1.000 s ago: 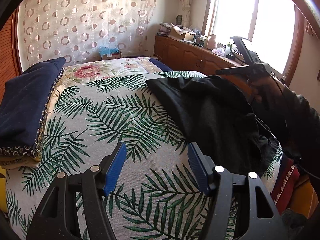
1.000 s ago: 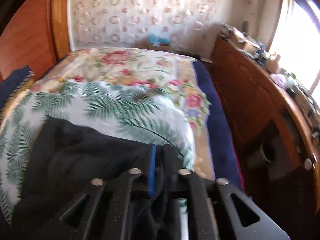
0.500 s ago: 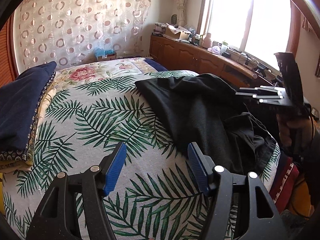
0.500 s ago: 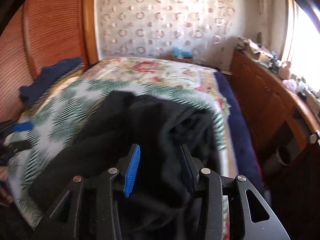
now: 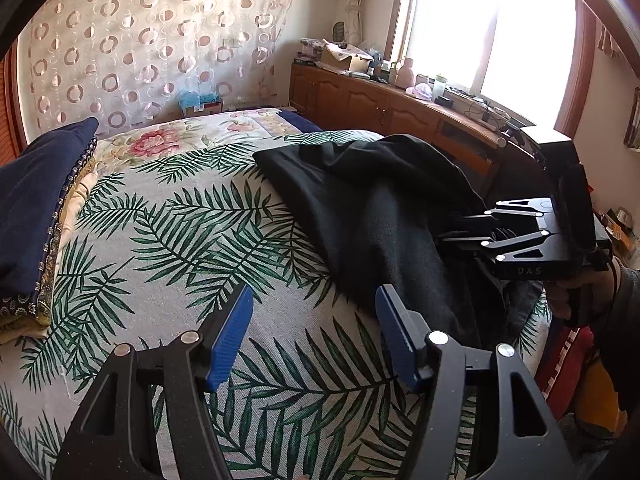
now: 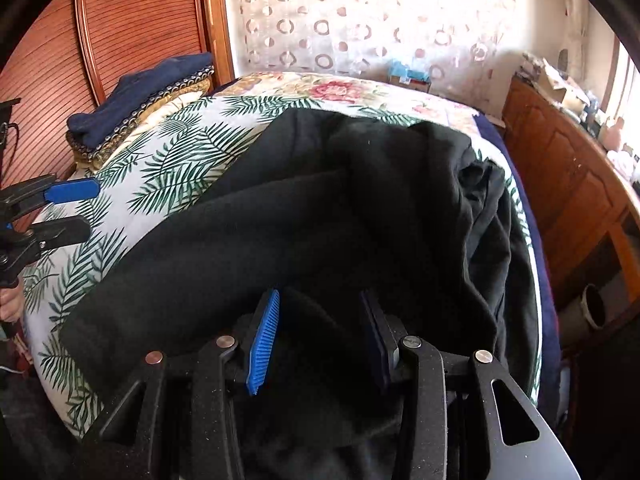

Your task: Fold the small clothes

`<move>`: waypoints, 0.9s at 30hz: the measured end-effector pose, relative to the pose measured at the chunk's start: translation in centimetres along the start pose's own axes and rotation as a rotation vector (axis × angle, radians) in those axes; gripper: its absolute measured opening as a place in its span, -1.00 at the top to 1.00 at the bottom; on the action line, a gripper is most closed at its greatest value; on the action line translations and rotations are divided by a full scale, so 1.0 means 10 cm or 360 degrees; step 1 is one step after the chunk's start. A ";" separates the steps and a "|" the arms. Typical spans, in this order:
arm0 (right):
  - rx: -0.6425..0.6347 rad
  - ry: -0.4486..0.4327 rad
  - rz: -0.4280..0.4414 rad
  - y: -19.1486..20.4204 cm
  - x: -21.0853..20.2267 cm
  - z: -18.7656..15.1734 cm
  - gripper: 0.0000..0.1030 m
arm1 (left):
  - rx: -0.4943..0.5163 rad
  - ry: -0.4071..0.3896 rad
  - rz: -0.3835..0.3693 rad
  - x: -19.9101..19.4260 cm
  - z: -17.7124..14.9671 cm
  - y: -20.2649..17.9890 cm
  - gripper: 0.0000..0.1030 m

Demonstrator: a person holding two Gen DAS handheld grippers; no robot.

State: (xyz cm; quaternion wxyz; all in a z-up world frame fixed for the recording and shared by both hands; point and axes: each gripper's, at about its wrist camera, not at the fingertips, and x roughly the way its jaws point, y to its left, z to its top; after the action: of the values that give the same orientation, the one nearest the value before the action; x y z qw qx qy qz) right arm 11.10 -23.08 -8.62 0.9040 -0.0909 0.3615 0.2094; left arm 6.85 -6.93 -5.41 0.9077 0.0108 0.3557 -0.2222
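A rumpled black garment (image 5: pixel 372 200) lies on the right side of the palm-leaf bedspread (image 5: pixel 180 240); in the right wrist view it (image 6: pixel 304 216) fills the middle. My left gripper (image 5: pixel 316 312) is open and empty, hovering over bare bedspread just left of the garment's near edge. My right gripper (image 6: pixel 320 312) is open, its blue pads on either side of a fold of the garment's near edge, not clamped. It also shows in the left wrist view (image 5: pixel 452 232) at the garment's right edge.
A folded navy blanket stack (image 5: pixel 36 200) lies at the bed's left. A wooden cabinet (image 5: pixel 384 108) with clutter runs under the window on the right. A wooden wardrobe (image 6: pixel 120 32) stands behind the bed head. A floral quilt (image 5: pixel 172 136) covers the far bed.
My right gripper opened, letting go of the garment, and drew back to its near edge. The garment now lies spread flatter. The left gripper stayed open, hardly moving.
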 end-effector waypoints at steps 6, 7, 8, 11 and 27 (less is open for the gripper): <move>0.0036 -0.0005 0.0068 -0.04 -0.11 -0.10 0.89 | -0.0003 -0.0001 -0.0010 0.00 -0.01 -0.02 -0.26; 0.0040 -0.0006 0.0073 -0.05 -0.12 -0.12 0.90 | -0.0004 -0.0001 -0.0011 0.01 -0.01 -0.02 -0.26; 0.0049 -0.0016 0.0083 -0.08 -0.15 -0.15 0.90 | -0.0003 0.0000 -0.0012 0.01 -0.01 -0.03 -0.26; 0.0104 -0.0070 0.0101 -0.18 -0.37 -0.24 0.90 | -0.0002 -0.0001 -0.0018 0.01 -0.01 -0.05 -0.26; 0.0172 -0.0120 -0.0109 -0.55 -1.18 -0.84 0.92 | 0.0035 0.0026 -0.0052 0.08 0.02 -0.22 -0.26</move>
State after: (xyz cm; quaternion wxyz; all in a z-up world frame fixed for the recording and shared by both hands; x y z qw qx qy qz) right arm 0.65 -34.38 -6.47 0.9272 -0.0463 0.3346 0.1618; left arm 6.60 -9.26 -5.44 0.9009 0.0169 0.3607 -0.2409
